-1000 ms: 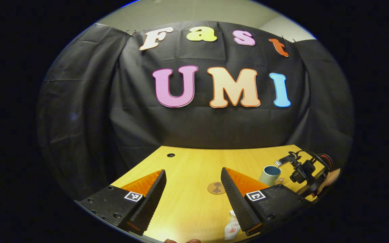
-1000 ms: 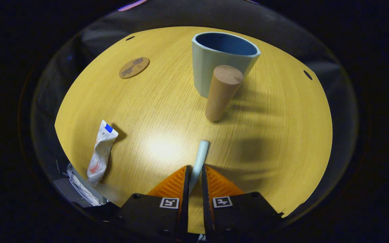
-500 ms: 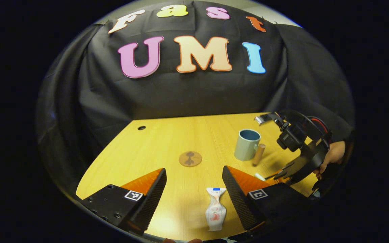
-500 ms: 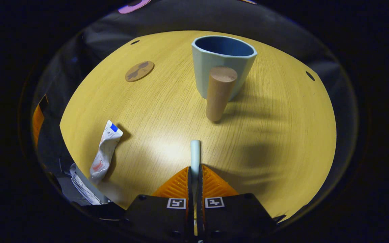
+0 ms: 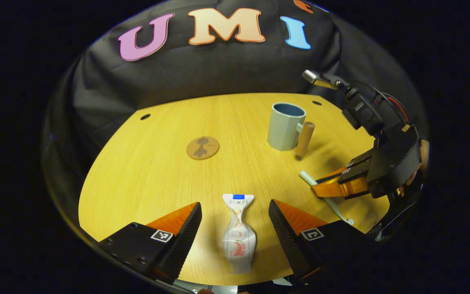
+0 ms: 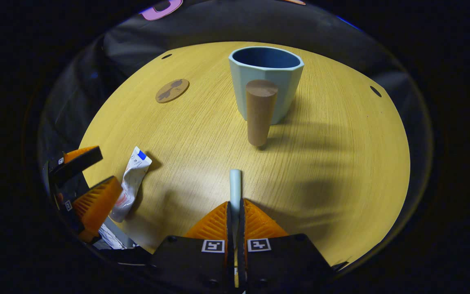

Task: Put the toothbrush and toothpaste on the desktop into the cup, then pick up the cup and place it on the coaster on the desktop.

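Nothing legible — the crumpled white toothpaste tube (image 5: 239, 232) carries a blue patch and red print too small and blurred to read.

1. The left gripper view is looking from the near edge of the desk (image 5: 137, 171), tilted down and forward toward the back wall, with the toothpaste (image 5: 239, 232) lying close below.
2. The right gripper view is looking down from the right side, seemingly somewhat nearer the cup (image 6: 265, 81).
3. Both views are sharing the desk, cup, coaster (image 5: 202, 147), toothpaste and toothbrush (image 6: 234, 185).
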`<state>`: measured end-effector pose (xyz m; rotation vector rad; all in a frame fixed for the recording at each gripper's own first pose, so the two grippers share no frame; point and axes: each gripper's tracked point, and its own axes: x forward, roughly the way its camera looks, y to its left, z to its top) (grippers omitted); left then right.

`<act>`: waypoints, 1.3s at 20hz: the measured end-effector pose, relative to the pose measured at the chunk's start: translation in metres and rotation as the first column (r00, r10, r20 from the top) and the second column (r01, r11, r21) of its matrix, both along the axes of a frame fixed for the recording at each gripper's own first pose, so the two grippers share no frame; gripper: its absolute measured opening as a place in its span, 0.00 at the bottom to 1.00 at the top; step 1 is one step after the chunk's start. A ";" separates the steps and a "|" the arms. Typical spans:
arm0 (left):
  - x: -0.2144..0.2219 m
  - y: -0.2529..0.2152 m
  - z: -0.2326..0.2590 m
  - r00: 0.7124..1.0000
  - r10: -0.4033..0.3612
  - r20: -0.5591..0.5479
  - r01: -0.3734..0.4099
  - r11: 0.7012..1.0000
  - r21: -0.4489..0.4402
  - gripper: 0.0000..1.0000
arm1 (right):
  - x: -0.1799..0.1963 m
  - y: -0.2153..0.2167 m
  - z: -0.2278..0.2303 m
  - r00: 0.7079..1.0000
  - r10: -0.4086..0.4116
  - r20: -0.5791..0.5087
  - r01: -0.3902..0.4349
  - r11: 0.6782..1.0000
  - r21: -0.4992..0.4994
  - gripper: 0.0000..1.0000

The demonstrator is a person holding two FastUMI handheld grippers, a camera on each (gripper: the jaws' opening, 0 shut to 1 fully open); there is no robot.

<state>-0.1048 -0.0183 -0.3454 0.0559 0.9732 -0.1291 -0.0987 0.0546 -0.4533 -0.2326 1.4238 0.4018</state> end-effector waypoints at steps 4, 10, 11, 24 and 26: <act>-0.008 -0.006 -0.026 0.993 0.033 -0.116 -0.035 0.999 -0.016 0.96 | -0.001 0.000 0.000 1.000 -0.007 0.002 0.007 1.000 0.030 0.06; -0.014 -0.008 -0.045 0.974 0.098 -0.202 -0.095 0.995 0.025 0.94 | -0.001 -0.002 0.001 0.999 -0.046 -0.010 0.046 0.991 0.124 0.06; -0.017 -0.008 -0.047 0.969 0.113 -0.219 -0.107 0.994 0.038 0.94 | -0.001 -0.002 0.001 0.999 -0.048 -0.014 0.049 0.989 0.140 0.06; 0.003 -0.023 -0.048 0.967 0.104 -0.234 -0.109 0.994 -0.006 0.04 | 0.000 0.001 0.003 0.998 -0.014 0.053 0.007 0.990 0.140 0.06; 0.002 -0.026 -0.045 0.963 0.112 -0.246 -0.131 0.990 -0.059 0.01 | -0.003 0.003 0.006 0.998 -0.034 0.054 0.026 0.988 0.153 0.06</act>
